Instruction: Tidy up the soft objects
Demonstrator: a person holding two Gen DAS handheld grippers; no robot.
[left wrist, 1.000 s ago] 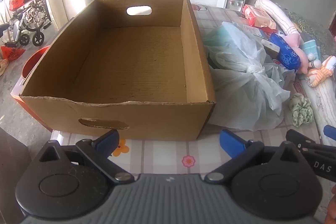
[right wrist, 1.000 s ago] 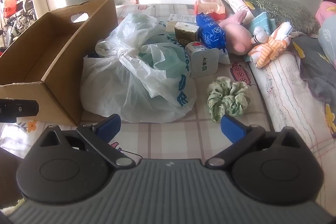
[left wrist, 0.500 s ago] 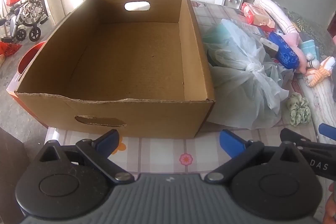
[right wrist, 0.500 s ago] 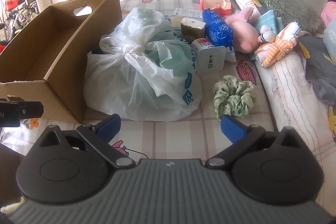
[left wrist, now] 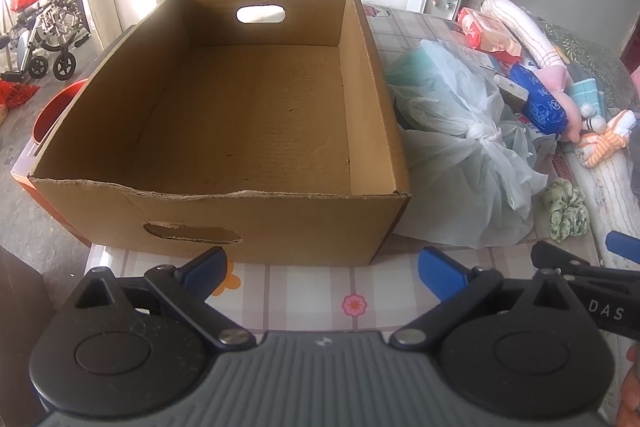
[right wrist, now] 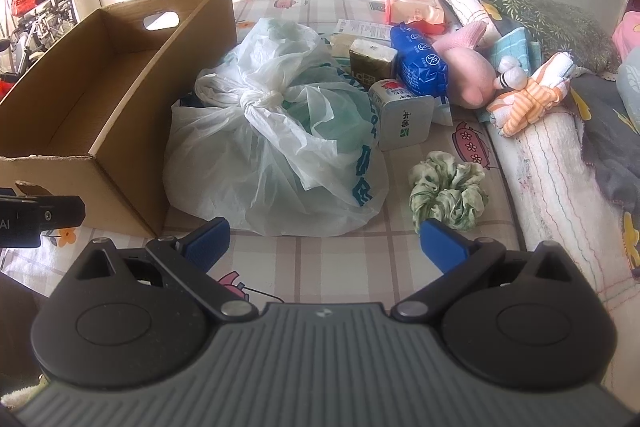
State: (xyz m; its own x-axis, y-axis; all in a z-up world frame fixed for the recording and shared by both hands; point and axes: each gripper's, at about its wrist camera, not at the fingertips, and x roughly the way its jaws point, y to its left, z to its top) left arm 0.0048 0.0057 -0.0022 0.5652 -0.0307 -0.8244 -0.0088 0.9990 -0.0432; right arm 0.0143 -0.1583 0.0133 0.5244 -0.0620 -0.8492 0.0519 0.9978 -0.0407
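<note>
**Both grippers wide before box and soft clutter**

On the checked cloth, the left gripper [left wrist: 322, 269] hovered low with jaws wide and empty, facing the cardboard box [left wrist: 256, 223]. Right of it, the right gripper [right wrist: 324, 241] also stood wide, empty. Just beyond lay the knotted plastic bag [right wrist: 264, 155], then the green scrunchie [right wrist: 448, 193]; the pink plush [right wrist: 468, 75] lay farther off.
</note>
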